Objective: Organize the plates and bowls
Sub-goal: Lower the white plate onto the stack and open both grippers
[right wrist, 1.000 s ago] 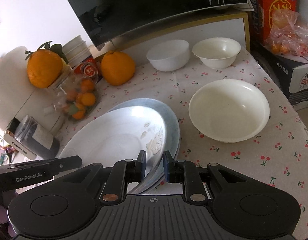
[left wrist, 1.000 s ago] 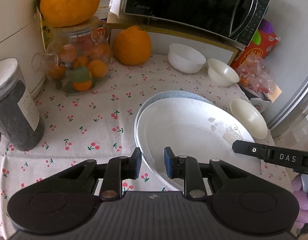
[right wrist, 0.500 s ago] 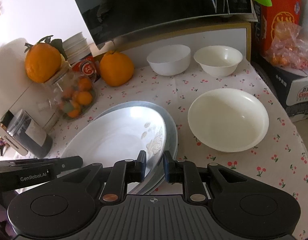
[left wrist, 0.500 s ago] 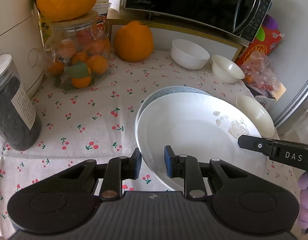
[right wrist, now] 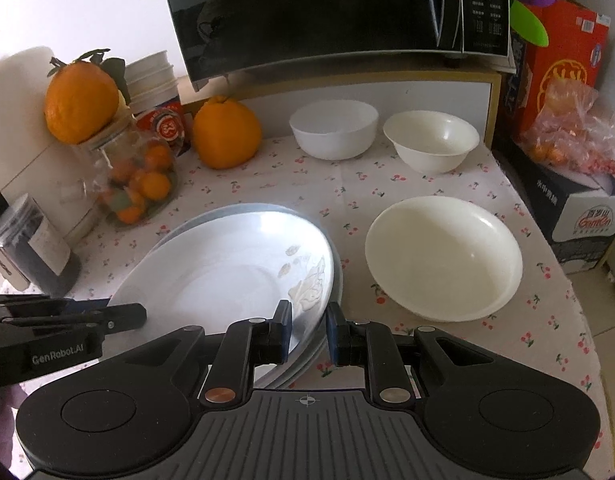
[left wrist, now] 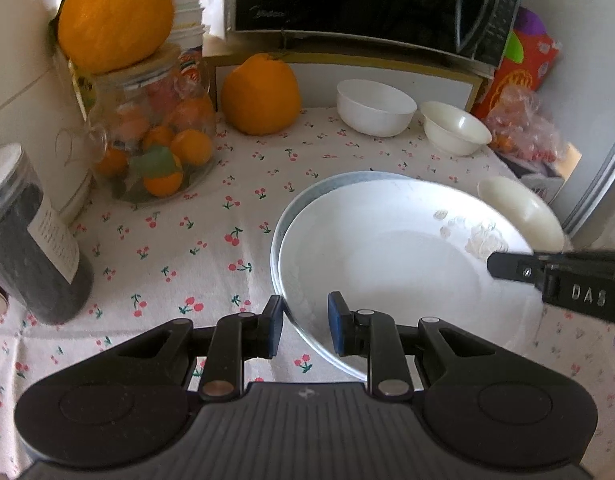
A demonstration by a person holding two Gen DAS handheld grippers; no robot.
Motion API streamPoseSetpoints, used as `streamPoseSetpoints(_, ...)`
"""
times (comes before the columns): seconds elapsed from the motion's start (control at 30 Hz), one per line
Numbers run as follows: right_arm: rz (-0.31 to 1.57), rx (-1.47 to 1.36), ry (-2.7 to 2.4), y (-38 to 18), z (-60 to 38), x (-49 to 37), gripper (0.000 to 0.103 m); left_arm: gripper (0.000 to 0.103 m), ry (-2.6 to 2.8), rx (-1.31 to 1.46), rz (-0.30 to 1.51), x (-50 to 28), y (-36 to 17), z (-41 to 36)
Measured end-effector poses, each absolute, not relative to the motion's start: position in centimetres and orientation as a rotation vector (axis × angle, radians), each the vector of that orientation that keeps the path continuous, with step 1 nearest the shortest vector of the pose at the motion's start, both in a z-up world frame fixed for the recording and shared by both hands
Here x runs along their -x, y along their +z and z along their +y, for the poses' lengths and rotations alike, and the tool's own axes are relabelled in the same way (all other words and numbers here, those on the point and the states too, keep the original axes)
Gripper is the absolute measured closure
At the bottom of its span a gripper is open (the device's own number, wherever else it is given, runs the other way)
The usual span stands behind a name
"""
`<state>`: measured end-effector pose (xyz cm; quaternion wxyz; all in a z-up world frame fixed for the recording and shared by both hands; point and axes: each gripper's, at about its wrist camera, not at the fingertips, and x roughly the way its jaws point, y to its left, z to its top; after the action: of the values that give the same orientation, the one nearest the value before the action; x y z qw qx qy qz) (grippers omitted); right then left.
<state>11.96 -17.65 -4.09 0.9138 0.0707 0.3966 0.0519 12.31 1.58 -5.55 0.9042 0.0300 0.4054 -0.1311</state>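
Observation:
A white plate with a flower print point(left wrist: 391, 256) lies on a blue-rimmed plate point(left wrist: 319, 190) on the cherry-print tablecloth. My left gripper point(left wrist: 305, 328) straddles the white plate's near-left rim, jaws a little apart. My right gripper point(right wrist: 307, 332) straddles the rim of the white plate point(right wrist: 235, 272) on its right side, jaws a little apart. A wide cream bowl point(right wrist: 443, 258) sits right of the plates. Two small bowls, a white bowl point(right wrist: 333, 128) and a cream bowl point(right wrist: 431, 140), stand at the back.
A microwave point(right wrist: 327, 12) sits on a shelf behind the bowls. A glass jar of oranges point(left wrist: 147, 144) with an orange on top, a loose orange point(left wrist: 261, 94) and a dark canister point(left wrist: 27, 236) stand left. Boxes and a bag point(right wrist: 567, 140) crowd the right edge.
Both grippers have pulled back and risen a little, so more of the table shows. The white plate stays between both pairs of jaws, over the blue-rimmed plate.

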Motion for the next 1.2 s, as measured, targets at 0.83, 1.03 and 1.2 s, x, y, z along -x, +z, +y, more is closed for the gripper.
streamPoseSetpoints(0.83, 0.795, 0.053, 0.105, -4.8, -16.0, -11.6, 0.082, 0.081, -0.262, -0.063, 0.847, -12.4, -5.7, 1.7)
streamPoseSetpoints(1.03, 0.811, 0.035, 0.115, -4.9, -16.0, -11.7, 0.073, 0.064, -0.257, -0.053, 0.863, -12.4, -5.8, 1.6)
streamPoseSetpoints(1.2, 0.819, -0.036, 0.127, -4.5, -16.7, -11.9, 0.047, 0.041, -0.249, -0.036, 0.856, -12.3, -5.4, 1.7)
